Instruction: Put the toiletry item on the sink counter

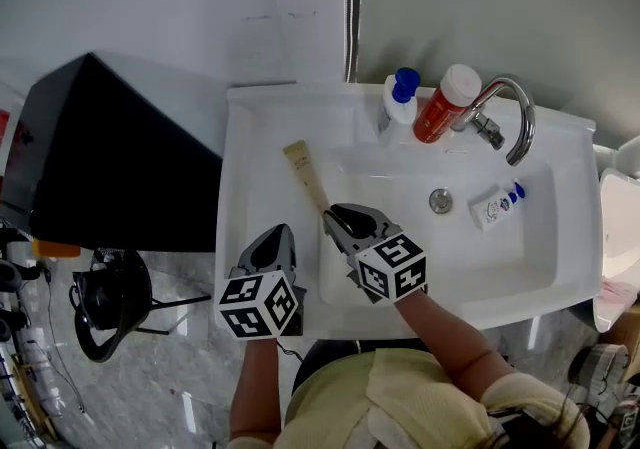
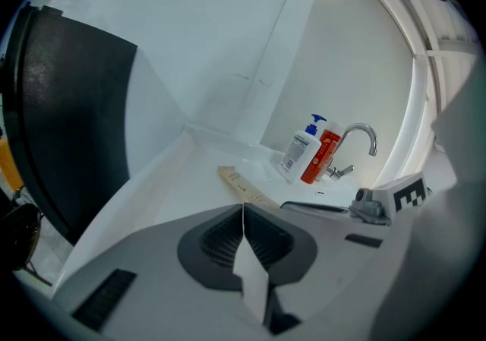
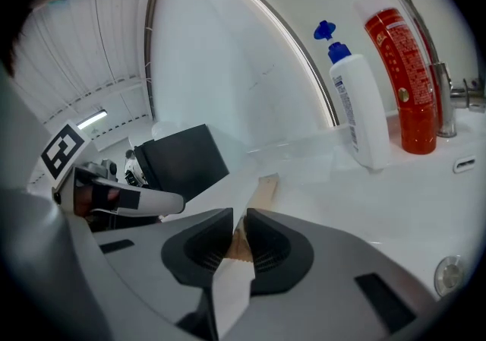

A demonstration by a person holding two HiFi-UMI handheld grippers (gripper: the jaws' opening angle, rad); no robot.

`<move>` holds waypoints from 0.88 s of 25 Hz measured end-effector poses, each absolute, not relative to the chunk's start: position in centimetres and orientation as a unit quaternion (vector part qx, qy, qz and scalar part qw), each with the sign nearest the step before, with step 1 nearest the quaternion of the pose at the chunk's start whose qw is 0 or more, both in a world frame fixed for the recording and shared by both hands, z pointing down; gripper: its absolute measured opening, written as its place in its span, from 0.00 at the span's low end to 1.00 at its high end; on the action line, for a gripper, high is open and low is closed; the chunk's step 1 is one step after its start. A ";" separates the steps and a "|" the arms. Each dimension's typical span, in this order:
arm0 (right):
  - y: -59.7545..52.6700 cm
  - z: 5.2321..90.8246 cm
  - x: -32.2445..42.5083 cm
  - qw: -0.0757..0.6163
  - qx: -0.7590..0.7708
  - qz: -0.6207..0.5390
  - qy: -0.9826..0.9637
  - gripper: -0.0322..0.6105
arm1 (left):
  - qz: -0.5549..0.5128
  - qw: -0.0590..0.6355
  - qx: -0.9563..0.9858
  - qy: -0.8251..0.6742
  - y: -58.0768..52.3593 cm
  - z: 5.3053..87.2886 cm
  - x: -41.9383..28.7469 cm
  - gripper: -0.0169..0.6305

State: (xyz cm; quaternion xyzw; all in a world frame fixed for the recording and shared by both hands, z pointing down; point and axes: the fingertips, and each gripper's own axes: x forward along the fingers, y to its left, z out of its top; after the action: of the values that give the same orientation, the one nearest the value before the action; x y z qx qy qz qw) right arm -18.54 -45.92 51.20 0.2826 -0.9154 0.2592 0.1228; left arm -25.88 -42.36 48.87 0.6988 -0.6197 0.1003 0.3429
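At the frame's left a large black cabinet (image 1: 110,152) stands beside the white ceramic sink counter (image 1: 250,177). The left gripper (image 1: 273,242) hangs low over the counter's left ledge, jaws shut on nothing. Just right of it, the long, flat tan cardboard box (image 1: 305,175) is clamped at its near end by the right gripper (image 1: 345,219). Its long axis runs up and left, away from the jaws, toward the ledge. Whether its far end touches down, I cannot tell. At upper right stand a white pump bottle (image 1: 400,102), a red bottle (image 1: 440,107) and a chrome tap (image 1: 515,117).
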 end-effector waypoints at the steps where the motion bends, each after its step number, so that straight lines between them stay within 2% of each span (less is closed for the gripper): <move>1: -46.0 51.5 -18.7 0.124 0.281 0.260 -0.915 0.16 | 0.100 0.344 0.697 -0.620 -42.3 49.0 -26.0 0.09; 22: -45.5 53.8 -20.6 0.148 0.243 0.246 -0.926 0.16 | 0.100 0.357 0.689 -0.623 -42.4 49.7 -27.0 0.09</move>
State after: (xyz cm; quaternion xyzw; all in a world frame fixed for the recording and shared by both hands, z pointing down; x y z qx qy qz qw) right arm -20.56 -45.51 53.77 0.2430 -0.9265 0.2464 0.1478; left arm -27.04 -42.41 49.73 0.6890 -0.6227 0.1003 0.3571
